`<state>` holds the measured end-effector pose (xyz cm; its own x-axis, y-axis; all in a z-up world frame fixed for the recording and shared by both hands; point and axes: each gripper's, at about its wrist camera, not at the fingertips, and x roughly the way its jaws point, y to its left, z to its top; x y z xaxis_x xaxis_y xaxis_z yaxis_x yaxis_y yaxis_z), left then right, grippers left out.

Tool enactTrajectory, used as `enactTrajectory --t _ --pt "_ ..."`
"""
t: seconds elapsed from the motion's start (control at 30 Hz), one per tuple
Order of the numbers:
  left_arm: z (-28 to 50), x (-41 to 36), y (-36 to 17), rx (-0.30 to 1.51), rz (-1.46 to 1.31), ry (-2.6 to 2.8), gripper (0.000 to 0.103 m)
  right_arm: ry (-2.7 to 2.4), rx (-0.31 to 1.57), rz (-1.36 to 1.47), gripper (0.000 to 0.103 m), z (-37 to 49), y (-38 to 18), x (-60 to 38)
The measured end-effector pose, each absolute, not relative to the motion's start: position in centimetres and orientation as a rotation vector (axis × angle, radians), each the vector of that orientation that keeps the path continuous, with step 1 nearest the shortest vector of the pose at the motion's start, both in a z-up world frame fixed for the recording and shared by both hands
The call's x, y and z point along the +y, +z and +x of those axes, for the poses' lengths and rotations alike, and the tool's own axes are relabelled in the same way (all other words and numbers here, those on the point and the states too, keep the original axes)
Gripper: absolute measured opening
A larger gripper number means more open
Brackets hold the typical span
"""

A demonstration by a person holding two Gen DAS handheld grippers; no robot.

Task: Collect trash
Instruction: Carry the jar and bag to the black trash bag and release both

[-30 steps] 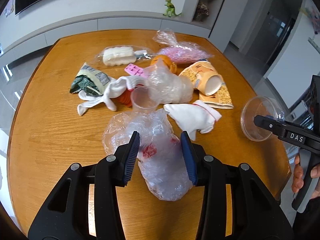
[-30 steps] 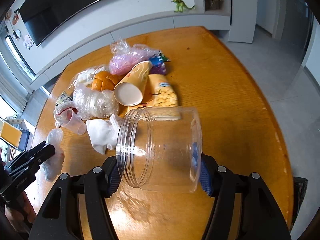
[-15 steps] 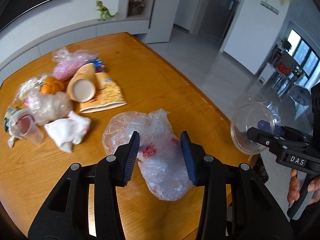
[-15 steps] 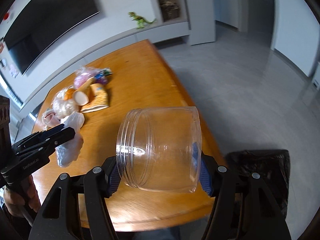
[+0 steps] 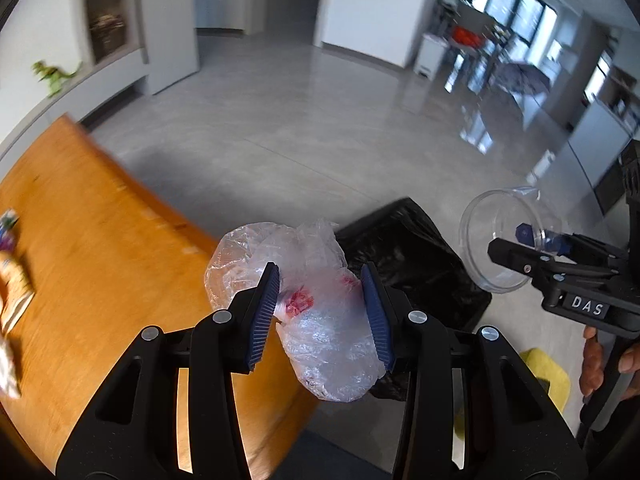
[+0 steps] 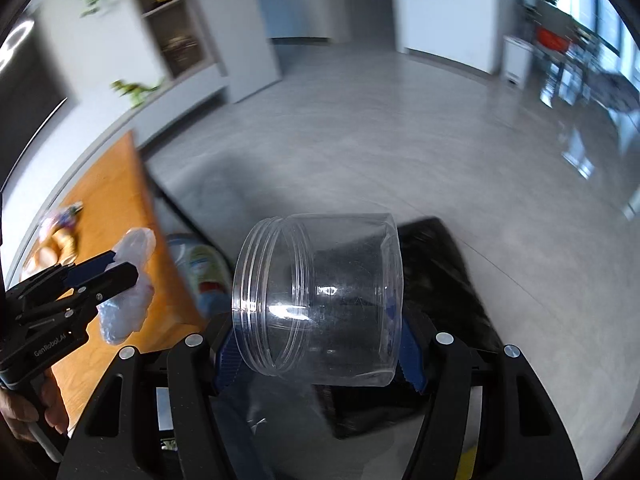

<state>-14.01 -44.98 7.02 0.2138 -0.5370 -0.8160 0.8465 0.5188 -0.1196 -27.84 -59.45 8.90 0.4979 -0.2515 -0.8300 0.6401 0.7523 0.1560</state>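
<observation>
My left gripper is shut on a crumpled clear plastic bag with red print, held in the air past the wooden table's edge. It shows from the side in the right wrist view. My right gripper is shut on a clear plastic jar lying on its side, mouth to the left, above a black trash bag on the floor. The jar and trash bag also show in the left wrist view.
Other trash lies on the table at the far left. A bottle-like item stands on the floor beside the table. A yellow object lies on the floor at lower right. Grey floor stretches beyond.
Both grippers have swung right, away from the table, carrying the plastic bag and the jar. The black trash bag has come into view below them.
</observation>
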Motion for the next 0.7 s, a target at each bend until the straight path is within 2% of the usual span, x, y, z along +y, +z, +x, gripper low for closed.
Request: enactTrajectory --t 0.1,0.17,0.2,0.23,0.27,0.43,0.7 --pt "-15.5 -49.0 5.7 0.959 0.447 -1.040 0.042 -0.635 0.897 0.530 0.065 -30.2 7.8 -61.6" --pt "-16.4 -51.2 5.0 0.963 0.472 -1.075 0.047 -0.677 0.902 0.558 0.065 -31.5 7.3 -63.1" --pt "-16.8 -52.4 4.6 0.966 0.488 -1.089 0.066 -0.692 0.907 0.569 0.066 -32.1 7.0 -63.8" --pt "-17.1 -53.3 4.2 0.964 0.507 -1.090 0.084 -0.715 0.922 0.579 0.073 -32.5 6.6 -64.6" --pt "-17.4 -54.3 4.0 0.949 0.522 -1.082 0.097 -0.751 0.925 0.591 0.081 -33.1 6.4 -65.4" --pt "-18.1 -56.1 4.2 0.901 0.544 -1.045 0.097 -0.808 0.872 0.663 0.082 -34.7 6.4 -67.3" --pt "-15.9 -52.1 5.5 0.891 0.483 -0.956 0.097 -0.716 0.866 0.629 0.082 -32.8 7.0 -65.7"
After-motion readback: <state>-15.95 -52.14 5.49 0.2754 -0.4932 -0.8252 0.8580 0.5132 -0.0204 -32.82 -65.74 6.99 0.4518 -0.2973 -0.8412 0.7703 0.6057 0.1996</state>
